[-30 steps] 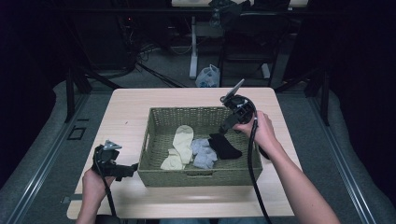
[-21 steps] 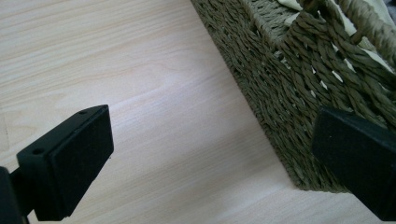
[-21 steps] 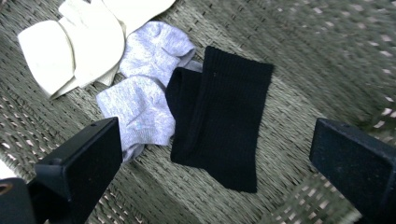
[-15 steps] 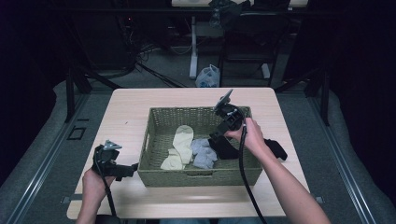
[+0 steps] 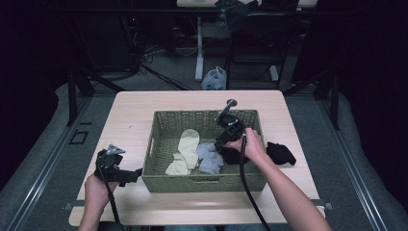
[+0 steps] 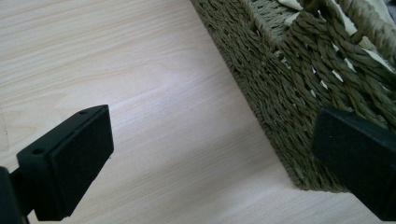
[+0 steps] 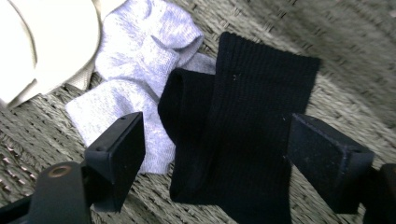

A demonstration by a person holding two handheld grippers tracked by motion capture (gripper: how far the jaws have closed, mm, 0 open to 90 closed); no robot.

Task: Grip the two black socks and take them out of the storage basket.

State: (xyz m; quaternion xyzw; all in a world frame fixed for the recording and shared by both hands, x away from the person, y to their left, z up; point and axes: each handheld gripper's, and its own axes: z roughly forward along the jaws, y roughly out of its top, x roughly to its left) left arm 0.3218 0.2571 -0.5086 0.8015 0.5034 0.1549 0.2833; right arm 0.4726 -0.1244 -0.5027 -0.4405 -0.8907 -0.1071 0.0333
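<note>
A dark room surrounds a pale wooden worktop [image 5: 144, 108] with a woven basket [image 5: 166, 118] at its middle. In the basket lie a cream pair [image 5: 185, 149], a grey pair [image 5: 208, 156] just beside it, and a black sock [image 7: 243, 121] touching the grey ones, toward the basket's right end. A second black sock [image 5: 280, 153] already lies out on the worktop, right of the basket. So the job looks like emptying the basket sock by sock: one out, the second black one in hand next, then grey and cream left.

The right gripper [image 7: 224, 154] is down inside the basket, its fingers [image 7: 116, 154] spread to either side of the black sock. They have just been closing, but gaps show on both sides and nothing is pinched yet. The left gripper [image 6: 210, 154] waits over the worktop at the basket's near left corner, fingers [image 6: 70, 158] released and holding nothing, one close to the wicker wall
</note>
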